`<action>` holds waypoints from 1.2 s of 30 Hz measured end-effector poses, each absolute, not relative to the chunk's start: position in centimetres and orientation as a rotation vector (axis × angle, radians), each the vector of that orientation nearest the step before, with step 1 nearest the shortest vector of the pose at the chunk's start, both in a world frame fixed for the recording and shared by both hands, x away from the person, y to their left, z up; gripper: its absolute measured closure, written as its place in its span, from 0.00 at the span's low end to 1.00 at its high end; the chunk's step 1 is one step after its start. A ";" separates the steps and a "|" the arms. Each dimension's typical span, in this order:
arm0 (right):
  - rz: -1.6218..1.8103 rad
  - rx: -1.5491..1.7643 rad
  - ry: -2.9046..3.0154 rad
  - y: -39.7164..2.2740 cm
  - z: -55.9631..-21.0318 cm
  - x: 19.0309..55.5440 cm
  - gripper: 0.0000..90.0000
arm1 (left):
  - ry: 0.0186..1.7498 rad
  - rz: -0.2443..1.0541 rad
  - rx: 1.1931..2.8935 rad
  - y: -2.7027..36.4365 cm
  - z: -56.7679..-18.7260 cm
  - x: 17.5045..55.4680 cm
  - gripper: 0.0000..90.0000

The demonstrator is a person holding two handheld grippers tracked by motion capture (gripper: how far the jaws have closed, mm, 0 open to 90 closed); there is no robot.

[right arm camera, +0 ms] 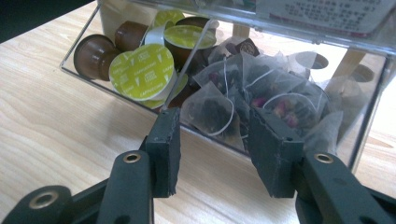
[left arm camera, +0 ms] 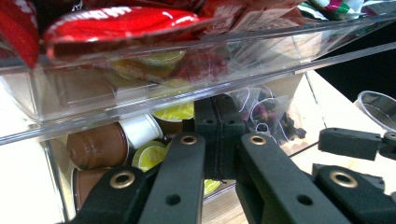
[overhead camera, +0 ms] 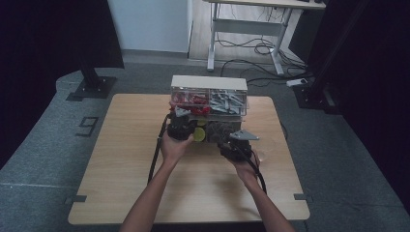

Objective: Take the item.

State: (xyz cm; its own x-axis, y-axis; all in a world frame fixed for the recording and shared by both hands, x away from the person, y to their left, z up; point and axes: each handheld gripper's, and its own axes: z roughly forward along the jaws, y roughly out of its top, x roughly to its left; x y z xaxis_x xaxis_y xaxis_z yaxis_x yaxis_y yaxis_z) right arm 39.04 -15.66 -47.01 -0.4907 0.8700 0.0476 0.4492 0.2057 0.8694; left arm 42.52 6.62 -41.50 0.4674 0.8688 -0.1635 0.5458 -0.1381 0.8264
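Observation:
A clear two-tier organizer stands at the table's far middle. Its lower drawer is pulled out. It holds brown coffee capsules with green lids on one side and pyramid tea bags on the other. My left gripper is at the capsule side of that drawer, under the upper drawer of red packets. Its jaws are pressed together; I cannot tell whether the thin wall is pinched. My right gripper stands open in front of the tea bags, outside the clear wall, with nothing between its pads.
The upper tier also holds grey-white packets on its right. A clear plastic cup stands on the wooden table to the right of the drawer. Desk legs and cables lie on the floor beyond the table.

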 end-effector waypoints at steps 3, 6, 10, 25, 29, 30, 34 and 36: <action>1.224 1.234 2.027 -15.4 -47.1 39.5 0.60 | 1.197 0.451 1.815 6.6 -41.5 42.5 1.00; 1.225 1.249 2.026 -15.2 -47.2 40.0 0.60 | 1.197 0.452 1.816 6.6 -41.5 42.5 1.00; 1.223 1.255 2.029 -15.0 -47.2 40.4 0.60 | 1.198 0.451 1.818 6.6 -41.4 42.6 1.00; 1.211 1.288 2.001 -14.2 -47.4 41.9 0.60 | 1.188 0.468 1.840 6.6 -41.5 42.6 1.00; 1.205 1.288 1.992 -13.7 -47.5 42.1 0.60 | 1.187 0.466 1.842 6.6 -41.5 42.6 1.00; 1.205 1.288 1.992 -13.7 -47.5 42.1 0.60 | 1.187 0.466 1.842 6.6 -41.5 42.6 1.00; 1.179 1.276 1.980 -13.2 -47.7 42.5 0.59 | 1.193 0.451 1.833 6.7 -41.5 42.8 1.00; 1.178 1.280 1.975 -13.1 -47.8 42.7 0.59 | 1.193 0.452 1.834 6.7 -41.6 42.8 1.00</action>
State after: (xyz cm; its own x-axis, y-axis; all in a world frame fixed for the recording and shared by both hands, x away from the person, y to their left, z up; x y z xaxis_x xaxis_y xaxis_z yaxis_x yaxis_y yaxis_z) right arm 42.65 -13.11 -47.81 -0.4300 0.9019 0.0418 0.4655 0.1818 0.8662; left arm 42.79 6.70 -41.57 0.4731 0.8677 -0.1528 0.5488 -0.1546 0.8215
